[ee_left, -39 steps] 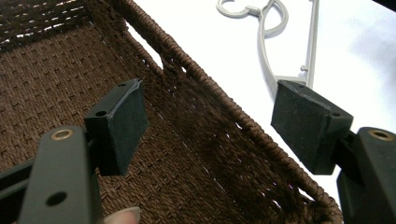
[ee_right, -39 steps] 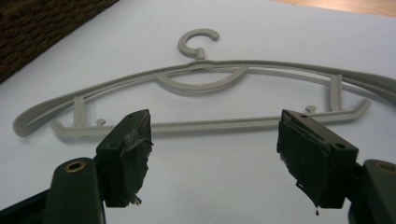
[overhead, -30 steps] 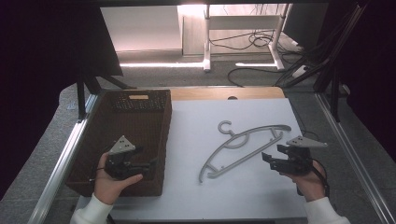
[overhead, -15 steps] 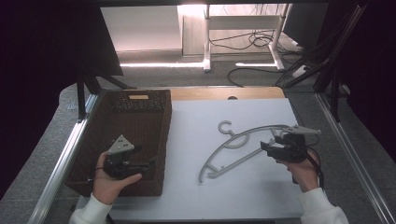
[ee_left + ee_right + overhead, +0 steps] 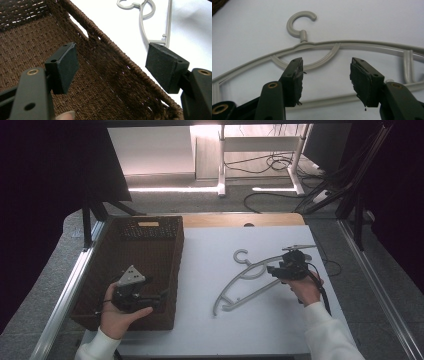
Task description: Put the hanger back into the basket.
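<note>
A grey plastic hanger (image 5: 250,280) lies flat on the white table, hook toward the far side. My right gripper (image 5: 274,269) hovers open just above its right half; in the right gripper view the hanger (image 5: 317,46) lies under the spread jaws of the right gripper (image 5: 325,80), nothing between them. My left gripper (image 5: 161,297) is held open over the near right part of the brown wicker basket (image 5: 150,235). In the left gripper view the left gripper (image 5: 112,62) straddles the basket's right wall (image 5: 112,52), and the hanger (image 5: 150,22) shows beyond it.
The white table top (image 5: 210,320) has bare room in front of and left of the hanger. A wooden strip (image 5: 240,220) runs along its far edge. Metal rails (image 5: 65,295) flank the table, and cables (image 5: 280,165) lie on the floor beyond.
My right gripper has moved left and forward, from the hanger's right end to over its middle part. The left gripper has stayed over the basket.
</note>
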Motion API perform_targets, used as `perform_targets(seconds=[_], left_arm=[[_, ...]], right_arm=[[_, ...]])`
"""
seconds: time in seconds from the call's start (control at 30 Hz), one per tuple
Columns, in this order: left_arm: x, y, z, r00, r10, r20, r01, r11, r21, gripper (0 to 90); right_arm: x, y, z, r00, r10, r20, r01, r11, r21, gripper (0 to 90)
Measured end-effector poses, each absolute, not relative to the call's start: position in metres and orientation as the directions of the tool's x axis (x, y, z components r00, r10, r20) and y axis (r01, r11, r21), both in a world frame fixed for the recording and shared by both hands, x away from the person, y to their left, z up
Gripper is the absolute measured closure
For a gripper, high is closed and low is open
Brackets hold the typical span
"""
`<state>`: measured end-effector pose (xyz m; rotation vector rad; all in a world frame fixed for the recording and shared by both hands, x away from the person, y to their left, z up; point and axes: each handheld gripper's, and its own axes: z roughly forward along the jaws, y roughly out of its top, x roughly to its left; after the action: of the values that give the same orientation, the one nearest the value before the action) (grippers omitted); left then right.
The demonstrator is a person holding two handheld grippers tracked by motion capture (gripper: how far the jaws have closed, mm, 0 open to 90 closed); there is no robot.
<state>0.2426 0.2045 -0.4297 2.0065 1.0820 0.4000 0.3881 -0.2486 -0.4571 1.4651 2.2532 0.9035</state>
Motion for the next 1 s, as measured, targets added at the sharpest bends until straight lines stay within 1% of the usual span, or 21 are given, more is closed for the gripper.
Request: perform_targets(seconds=[0.13,0.17,0.3,0.43,0.73,1.0], left_arm=[[0.242,0.205,-0.429,0.584,0.807,-0.093,0.552,-0.310,0.774,25.8],[0.242,0.205,-0.429,0.583,0.807,-0.093,0.552,-0.310,0.775,25.8],[0.242,0.205,-0.430,0.584,0.806,-0.092,0.551,-0.311,0.775,25.8],[0.242,0.205,-0.430,0.584,0.807,-0.091,0.551,-0.312,0.774,25.8],[0.242,0.205,-0.431,0.586,0.805,-0.088,0.551,-0.316,0.773,25.8],[0.242,0.205,-0.431,0.583,0.807,-0.087,0.551,-0.314,0.773,25.8]], right_arm=[[0.397,-0.242,-0.460,-0.419,0.904,0.084,0.732,0.281,0.620,45.6],[0.403,-0.238,-0.464,-0.401,0.912,0.089,0.753,0.273,0.599,47.0],[0.413,-0.233,-0.469,-0.376,0.920,0.107,0.783,0.254,0.568,47.9],[0.419,-0.230,-0.474,-0.371,0.921,0.120,0.803,0.253,0.540,48.3],[0.427,-0.228,-0.483,-0.337,0.933,0.127,0.831,0.231,0.507,50.9],[0.435,-0.231,-0.489,-0.306,0.939,0.158,0.853,0.197,0.483,53.5]])
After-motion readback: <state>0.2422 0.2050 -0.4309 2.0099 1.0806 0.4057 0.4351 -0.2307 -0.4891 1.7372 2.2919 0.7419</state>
